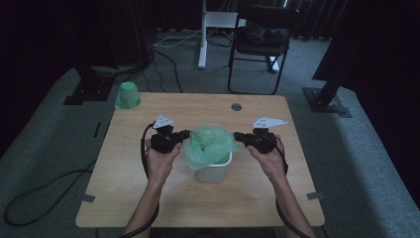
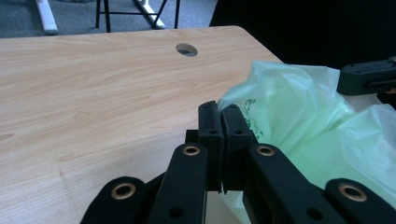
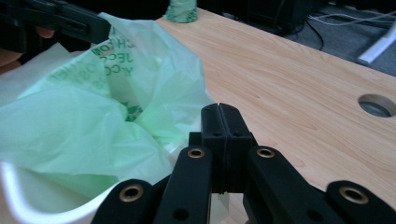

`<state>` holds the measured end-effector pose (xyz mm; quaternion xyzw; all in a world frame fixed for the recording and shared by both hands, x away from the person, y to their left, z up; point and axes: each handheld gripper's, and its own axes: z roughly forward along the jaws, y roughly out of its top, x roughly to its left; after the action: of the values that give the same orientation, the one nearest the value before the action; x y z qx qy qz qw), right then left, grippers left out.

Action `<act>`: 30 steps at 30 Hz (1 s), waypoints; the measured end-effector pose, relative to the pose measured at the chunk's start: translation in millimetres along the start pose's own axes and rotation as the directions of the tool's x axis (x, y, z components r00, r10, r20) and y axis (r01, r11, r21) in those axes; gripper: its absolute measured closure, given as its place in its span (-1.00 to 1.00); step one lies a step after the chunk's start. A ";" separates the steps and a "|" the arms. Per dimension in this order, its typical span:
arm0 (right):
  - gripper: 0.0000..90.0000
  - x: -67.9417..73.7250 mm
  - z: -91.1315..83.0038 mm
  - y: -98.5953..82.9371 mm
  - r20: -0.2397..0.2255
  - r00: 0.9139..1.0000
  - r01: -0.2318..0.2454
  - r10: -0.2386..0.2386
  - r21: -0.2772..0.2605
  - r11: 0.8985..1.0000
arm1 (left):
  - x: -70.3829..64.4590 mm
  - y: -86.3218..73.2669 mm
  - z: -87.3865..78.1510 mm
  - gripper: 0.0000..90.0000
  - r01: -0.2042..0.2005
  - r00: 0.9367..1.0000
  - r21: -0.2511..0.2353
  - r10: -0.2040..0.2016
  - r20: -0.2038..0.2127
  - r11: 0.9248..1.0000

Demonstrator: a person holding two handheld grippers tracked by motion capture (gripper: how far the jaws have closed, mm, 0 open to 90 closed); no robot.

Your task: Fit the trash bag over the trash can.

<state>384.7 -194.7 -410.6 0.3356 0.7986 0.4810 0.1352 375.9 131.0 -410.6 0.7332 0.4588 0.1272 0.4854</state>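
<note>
A: Nearest to the person, what do the two tools hold?

B: The left gripper has its jaws pressed together on the left edge of the green bag. The right gripper is clamped the same way on the right edge. The bag sits in the white bin, at the middle of the wooden table.

A: How to do this step well?

B: I think both sides should be pulled apart evenly and folded down over the rim, slowly, because the film is thin, crinkled and half transparent, and it can tear. The bin is smooth hard plastic with rounded corners.

A: And farther away?

B: A green roll of bags stands at the far left corner, and a round cable hole is near the far edge.
</note>
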 end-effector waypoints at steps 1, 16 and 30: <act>1.00 -1.5 1.5 -0.2 0.007 1.000 -0.003 0.003 0.000 1.000 | 1.2 0.3 1.7 0.99 0.007 1.000 0.001 -0.007 0.003 1.000; 1.00 -13.9 19.5 -14.2 0.038 0.998 -0.046 0.042 0.093 0.995 | 14.2 -9.9 27.9 0.95 0.076 0.997 0.094 -0.078 0.016 0.993; 0.65 -11.6 4.3 -31.6 0.060 0.998 -0.037 0.030 0.118 0.992 | 23.2 -28.1 3.2 0.64 0.108 0.993 0.063 -0.111 0.042 0.992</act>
<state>382.8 -209.4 -441.1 0.3701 0.8158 0.4249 0.1300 375.2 150.6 -441.5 0.7239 0.4909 0.0699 0.4796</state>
